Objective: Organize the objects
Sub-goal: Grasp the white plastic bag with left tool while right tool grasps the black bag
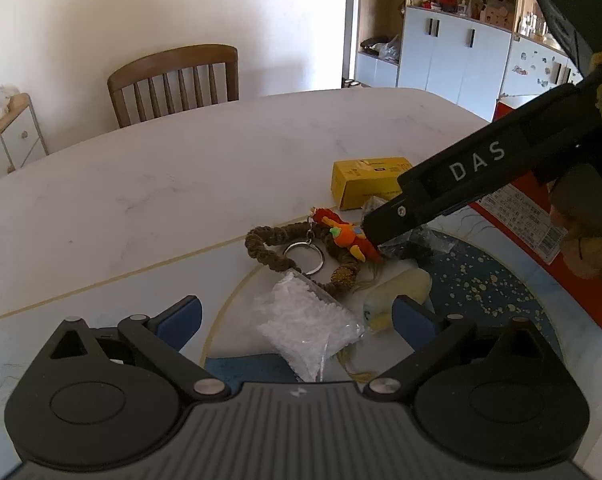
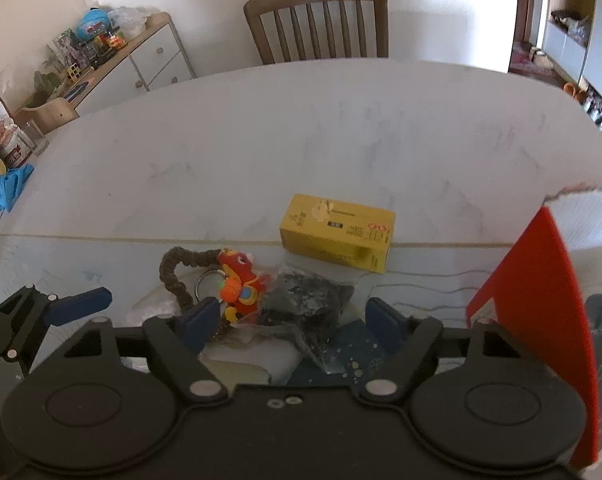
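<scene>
A small pile lies on the white table [image 1: 181,168]: a red-orange toy keychain [image 1: 347,238] with a metal ring and a brown fuzzy loop [image 1: 277,252], a clear bag of white granules [image 1: 309,324], a clear bag of dark bits [image 2: 307,300], a pale yellow soft object [image 1: 397,296] and a yellow box [image 1: 367,182]. My left gripper [image 1: 297,316] is open, low over the white bag. My right gripper [image 2: 293,320] is open, its jaws on either side of the dark bag, the left finger beside the toy [image 2: 241,284]. The right gripper's body also shows in the left wrist view [image 1: 441,192].
A red box [image 2: 541,312] stands at the right, close to my right gripper. A blue speckled mat [image 1: 489,284] lies under the pile. A wooden chair [image 2: 319,20] stands at the table's far side. Cabinets line the walls.
</scene>
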